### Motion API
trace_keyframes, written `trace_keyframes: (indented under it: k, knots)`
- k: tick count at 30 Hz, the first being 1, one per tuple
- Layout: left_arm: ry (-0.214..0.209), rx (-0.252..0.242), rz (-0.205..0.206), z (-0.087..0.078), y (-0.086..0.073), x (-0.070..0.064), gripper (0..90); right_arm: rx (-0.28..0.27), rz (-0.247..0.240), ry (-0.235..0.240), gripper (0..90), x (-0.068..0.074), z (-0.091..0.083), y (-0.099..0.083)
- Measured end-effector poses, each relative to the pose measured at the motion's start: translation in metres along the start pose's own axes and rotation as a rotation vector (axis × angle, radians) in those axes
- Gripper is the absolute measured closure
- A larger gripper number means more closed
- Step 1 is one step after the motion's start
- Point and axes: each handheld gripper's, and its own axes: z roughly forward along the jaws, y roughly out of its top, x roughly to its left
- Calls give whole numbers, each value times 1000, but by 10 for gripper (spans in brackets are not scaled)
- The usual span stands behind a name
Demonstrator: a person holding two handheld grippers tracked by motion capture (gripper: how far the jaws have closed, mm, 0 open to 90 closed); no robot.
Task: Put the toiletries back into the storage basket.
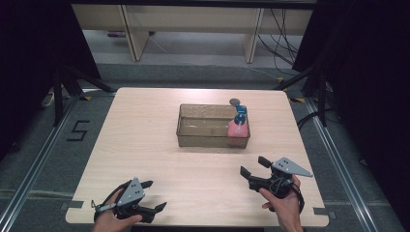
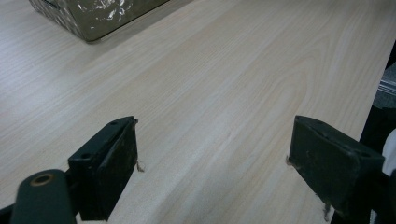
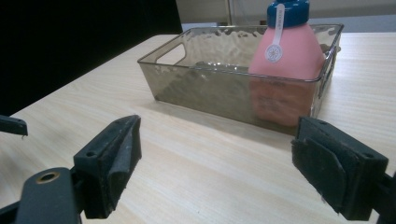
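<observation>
pink bottle (image 3: 286, 60) with blue cap (image 3: 287, 11), smoky rippled bin (image 3: 210, 88), pale woodgrain table (image 1: 145, 145).

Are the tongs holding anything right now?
No. The left tongs and the right tongs are both open with bare table between their jaws. The pink bottle stands untouched in the clear bin.

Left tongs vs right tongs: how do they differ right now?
The left tongs sit at the table's near left edge, far from the smoky translucent plastic bin; the right tongs are closer to it, aimed at the pink bottle with a blue cap standing inside. Both are open and empty.
</observation>
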Motion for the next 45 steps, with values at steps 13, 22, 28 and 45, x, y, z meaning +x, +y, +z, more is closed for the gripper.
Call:
trace_keyframes:
  k: [13, 22, 28, 45]
  knots:
    - [1, 1, 0, 0, 0, 0, 151, -12, -8, 38, 166, 6, -7, -8]
    - [3, 0, 2, 0, 0, 0, 151, -8, -19, 64, 155, 7, -10, -13]
    - [8, 3, 3, 0, 0, -1, 151, -5, -17, 71, 155, 10, -12, -15]
    - [12, 10, 12, 0, 0, 0, 151, 34, -27, 89, 155, 21, -19, -25]
